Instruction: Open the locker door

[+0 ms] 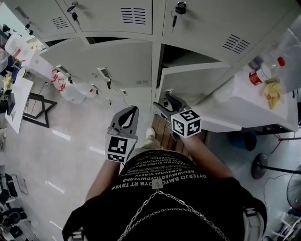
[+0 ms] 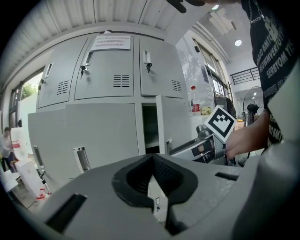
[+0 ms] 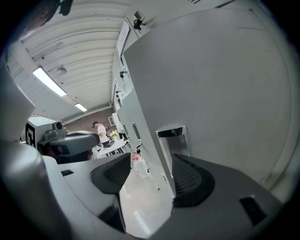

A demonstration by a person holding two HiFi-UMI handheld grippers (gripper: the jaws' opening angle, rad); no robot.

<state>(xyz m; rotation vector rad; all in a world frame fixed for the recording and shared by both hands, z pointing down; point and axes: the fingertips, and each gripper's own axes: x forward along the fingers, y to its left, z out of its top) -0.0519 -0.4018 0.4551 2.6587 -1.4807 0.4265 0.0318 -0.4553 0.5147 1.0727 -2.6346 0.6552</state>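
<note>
The grey lockers point(image 1: 122, 70) stand in front of me. One lower locker door point(image 1: 197, 77) is ajar, with a dark gap point(image 2: 150, 126) beside it. My right gripper point(image 1: 167, 101) is at that door's free edge, its jaws wide apart. In the right gripper view the door point(image 3: 211, 93) fills the right side. Its chrome recessed handle point(image 3: 172, 134) shows just above my right gripper point(image 3: 147, 176). The pads do not visibly press on the door. My left gripper point(image 1: 133, 110) hangs shut and empty to the left, short of the lockers; its tips point(image 2: 153, 157) meet.
A white table point(image 1: 244, 101) at the right carries a bottle point(image 1: 263, 73) and snacks point(image 1: 273, 92). Keys point(image 1: 178, 12) hang in the upper doors. White containers point(image 1: 70, 92) and a black frame point(image 1: 37, 110) stand at the left. A fan point(image 1: 263, 164) is at lower right.
</note>
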